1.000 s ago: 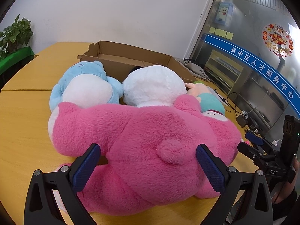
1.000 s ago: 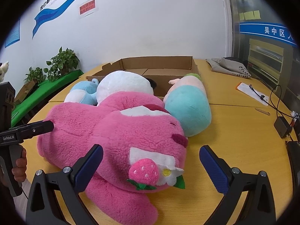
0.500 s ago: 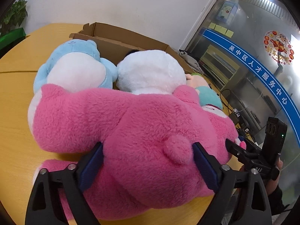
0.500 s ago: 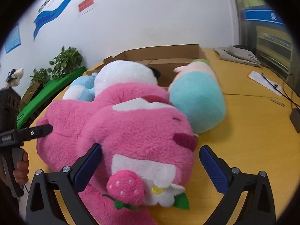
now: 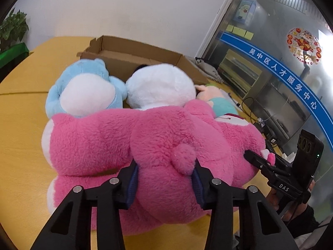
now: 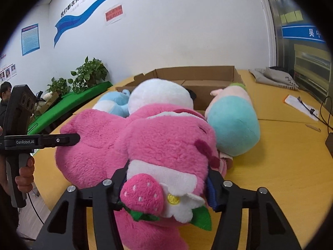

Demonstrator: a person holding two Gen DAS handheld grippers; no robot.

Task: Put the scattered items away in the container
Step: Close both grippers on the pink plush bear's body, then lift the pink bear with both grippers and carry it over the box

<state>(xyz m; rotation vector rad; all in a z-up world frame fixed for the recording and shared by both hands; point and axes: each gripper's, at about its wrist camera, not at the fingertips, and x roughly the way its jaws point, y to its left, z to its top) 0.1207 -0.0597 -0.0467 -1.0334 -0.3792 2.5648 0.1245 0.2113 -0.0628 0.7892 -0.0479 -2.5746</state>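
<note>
The yellow table [image 5: 22,129] carries the whole heap, and the open cardboard box [image 5: 133,56] at its far side has a dark item showing inside, too hidden to name, while the toys in view lie on the table in front of it. Largest of them is the pink plush bear [image 5: 116,141], lying across the table nearest the cameras, with the blue plush [image 5: 87,89], the white plush [image 5: 160,87] and the teal-and-pink plush [image 6: 233,129] packed between it and the box. What has changed in the last second is the grip: both pairs of jaws stood wide on either side of the bear and have just been closing on it. The left gripper [image 5: 165,179] now pinches the bear's rump, its pads sunk into the fur on both sides of the small round tail, and the right gripper [image 6: 166,184] squeezes the head end just behind the strawberry and flower trim. The bear appears to rest on the table yet, so I judge the two-handed grasp is made but the lift is not. That means the next move is likely to raise it over the smaller toys and into the box; soft fur compresses, so a grip could slip as the weight comes on.
</note>
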